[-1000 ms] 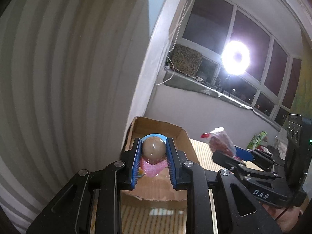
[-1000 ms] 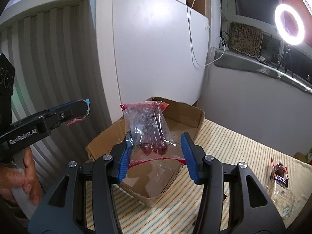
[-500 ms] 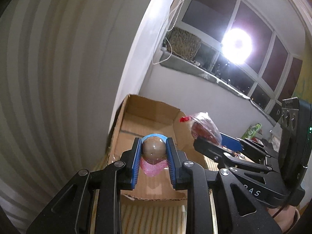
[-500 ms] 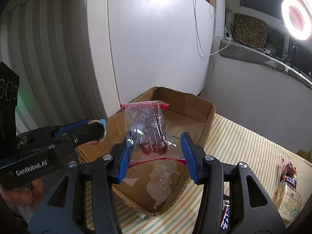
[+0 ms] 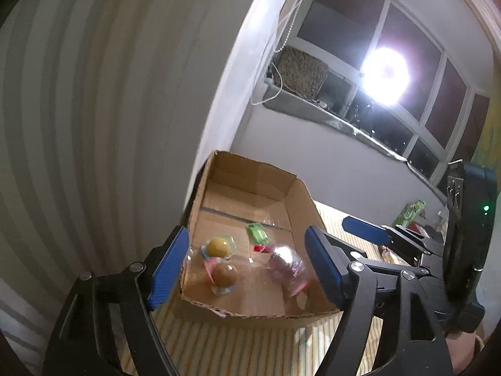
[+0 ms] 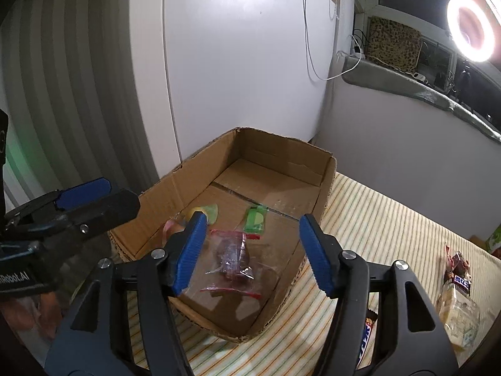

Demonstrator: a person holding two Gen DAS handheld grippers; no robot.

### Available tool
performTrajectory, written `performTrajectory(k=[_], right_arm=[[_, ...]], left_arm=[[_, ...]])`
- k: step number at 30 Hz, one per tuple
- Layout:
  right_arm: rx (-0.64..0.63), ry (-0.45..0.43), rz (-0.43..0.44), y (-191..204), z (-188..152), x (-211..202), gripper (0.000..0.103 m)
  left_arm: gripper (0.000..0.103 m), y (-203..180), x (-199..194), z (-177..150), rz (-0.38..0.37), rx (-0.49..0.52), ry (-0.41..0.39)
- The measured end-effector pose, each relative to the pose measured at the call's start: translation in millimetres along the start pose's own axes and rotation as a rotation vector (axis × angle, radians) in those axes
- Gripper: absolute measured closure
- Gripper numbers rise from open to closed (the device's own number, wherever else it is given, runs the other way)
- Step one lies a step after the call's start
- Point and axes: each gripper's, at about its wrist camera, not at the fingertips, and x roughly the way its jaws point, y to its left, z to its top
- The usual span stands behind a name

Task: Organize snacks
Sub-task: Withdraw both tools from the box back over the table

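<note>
snacks (image 5: pixel 224 274) lie in cardboard box (image 5: pixel 300 194); both tongs (image 5: pixel 247 264) (image 6: pixel 252 252) spread w/ nothing held.

Home room, night. Dark window panes (image 5: pixel 369 47) above cluttered sill (image 6: pixel 416 84); ring light (image 6: pixel 471 28) over sill; leopard-print box (image 6: pixel 393 45) on sill; striped wallpaper (image 5: pixel 78 109) left of window; striped cloth (image 6: pixel 375 219) on desk below.

Open cardboard box (image 6: pixel 325 169) holding four snacks: clear bag of red fruit (image 6: pixel 233 255) near front, green packet (image 6: pixel 256 217) farther back, yellow ball (image 5: pixel 218 246) and brown ball (image 5: pixel 224 276) at left.
</note>
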Motion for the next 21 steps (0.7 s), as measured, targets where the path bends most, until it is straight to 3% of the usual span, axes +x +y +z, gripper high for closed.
performTrajectory(k=[14, 21], right_arm=[[0.016, -0.030, -0.009, 2.1, -11.7, -27.7, 0.039], [0.079, -0.051, -0.002, -23.7, -31.9, -44.1, 0.039]], left_arm=[[0.027, 6.6, -21.2, -4.4, 0.018, -0.026, -0.030], [0.027, -12.1, -23.7, -7.5, 0.034, 0.011, -0.030]])
